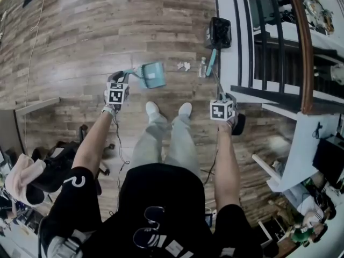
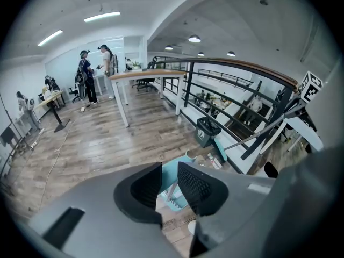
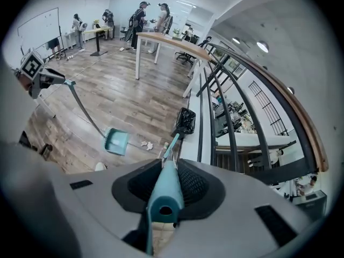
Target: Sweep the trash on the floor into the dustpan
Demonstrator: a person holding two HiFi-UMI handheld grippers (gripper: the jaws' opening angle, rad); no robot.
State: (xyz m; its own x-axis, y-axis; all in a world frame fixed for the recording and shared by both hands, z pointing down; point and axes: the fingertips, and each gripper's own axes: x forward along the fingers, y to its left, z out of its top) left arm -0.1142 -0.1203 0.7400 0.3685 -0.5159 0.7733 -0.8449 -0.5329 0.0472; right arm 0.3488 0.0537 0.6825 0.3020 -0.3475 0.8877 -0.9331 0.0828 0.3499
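now left hand-held gripper point(image 2: 169, 190) clamps dustpan handle point(image 3: 85, 110), right hand-held gripper point(image 3: 164, 183) clamps broom point(image 1: 212, 62), trash point(image 1: 184, 65) lies near dustpan point(image 1: 153, 75).

Teal dustpan point(image 1: 153, 75), matching teal broom handle point(image 3: 164, 190), black bin point(image 1: 219, 33) far right, whitish trash point(image 1: 184, 66) bits, and brown wood-grain plank floor point(image 1: 80, 36) everywhere.

Wood-plank floor point(image 1: 80, 36), head view: teal dustpan point(image 1: 153, 75) down at 12 from the white shoes point(image 1: 152, 109). Crumpled trash point(image 1: 184, 66) at 1, clear bottle point(image 1: 202, 67) just beside, broom point(image 1: 211, 62) head next to that, black bin point(image 1: 219, 33) further out, approx 1-2.
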